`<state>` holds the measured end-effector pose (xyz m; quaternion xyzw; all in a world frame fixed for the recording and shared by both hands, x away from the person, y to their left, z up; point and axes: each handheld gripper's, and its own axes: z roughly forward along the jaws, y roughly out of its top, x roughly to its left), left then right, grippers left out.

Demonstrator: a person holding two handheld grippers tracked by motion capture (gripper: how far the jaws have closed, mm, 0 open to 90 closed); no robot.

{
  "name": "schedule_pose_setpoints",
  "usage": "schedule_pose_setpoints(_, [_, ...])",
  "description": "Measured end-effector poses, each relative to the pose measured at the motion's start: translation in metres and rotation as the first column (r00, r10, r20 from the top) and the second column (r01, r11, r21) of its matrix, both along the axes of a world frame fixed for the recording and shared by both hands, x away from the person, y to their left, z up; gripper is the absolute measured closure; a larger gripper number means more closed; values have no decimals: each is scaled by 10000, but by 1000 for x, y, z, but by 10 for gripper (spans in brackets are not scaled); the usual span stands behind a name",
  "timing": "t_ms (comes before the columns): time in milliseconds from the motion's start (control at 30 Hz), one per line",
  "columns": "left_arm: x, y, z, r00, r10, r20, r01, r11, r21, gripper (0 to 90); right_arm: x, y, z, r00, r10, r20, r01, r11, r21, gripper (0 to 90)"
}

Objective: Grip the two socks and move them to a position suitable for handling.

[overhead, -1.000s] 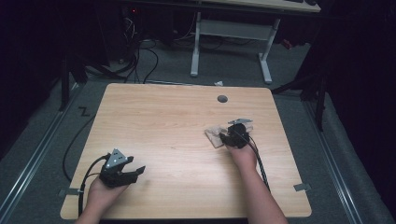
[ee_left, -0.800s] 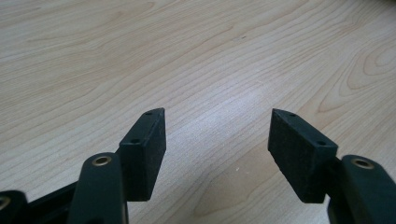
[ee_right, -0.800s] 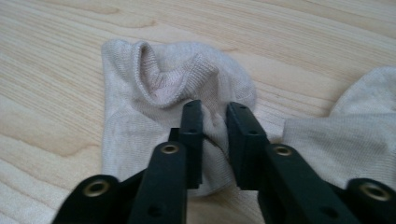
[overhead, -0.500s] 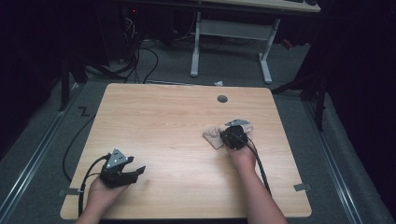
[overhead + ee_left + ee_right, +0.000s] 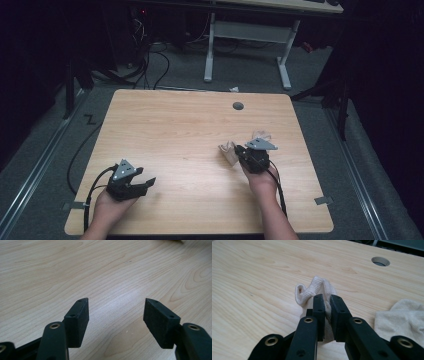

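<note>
Wood-grain table (image 5: pixel 190 135) carries everything, and its round hole (image 5: pixel 238 106) near the far edge serves as the landmark. Nearer the person than the hole and slightly to its right, the right gripper (image 5: pixel 327 305) has its jaws clamped tight on a cream sock (image 5: pixel 312 291), whose bunched ribbed end pokes up past the jaw tips. A second sock (image 5: pixel 399 315) lies flat on the table just right of that gripper, nearer the person than the hole. Far from the hole, toward the near left corner, the left gripper (image 5: pixel 116 312) sits with jaws spread wide over bare wood, holding nothing.
</note>
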<state>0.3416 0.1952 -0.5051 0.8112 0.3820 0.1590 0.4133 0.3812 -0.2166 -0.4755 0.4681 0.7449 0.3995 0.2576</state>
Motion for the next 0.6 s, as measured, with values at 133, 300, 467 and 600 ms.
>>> schedule_pose_setpoints(133, [1, 2, 1, 10000, 52, 44, -51, 10000, -63, 380, -15, -5, 4, 9995, -56, 324, 42, 9990, 446, 831])
schedule_pose_setpoints(300, [1, 2, 2, 9999, 98, 27, -98, 9999, -141, 381, -24, -7, 11, 9978, 32, 655, -64, 9988, 487, 831])
schedule_pose_setpoints(467, [1, -1, 1, 10000, 37, 44, -36, 9999, -161, 381, -29, -1, 17, 9954, 361, 885, -405, 9980, 486, 832])
schedule_pose_setpoints(600, [1, -5, 0, 10000, -48, -50, 48, 9999, -153, 380, -34, 6, 24, 9925, 618, 1057, -690, 9954, 660, 831])
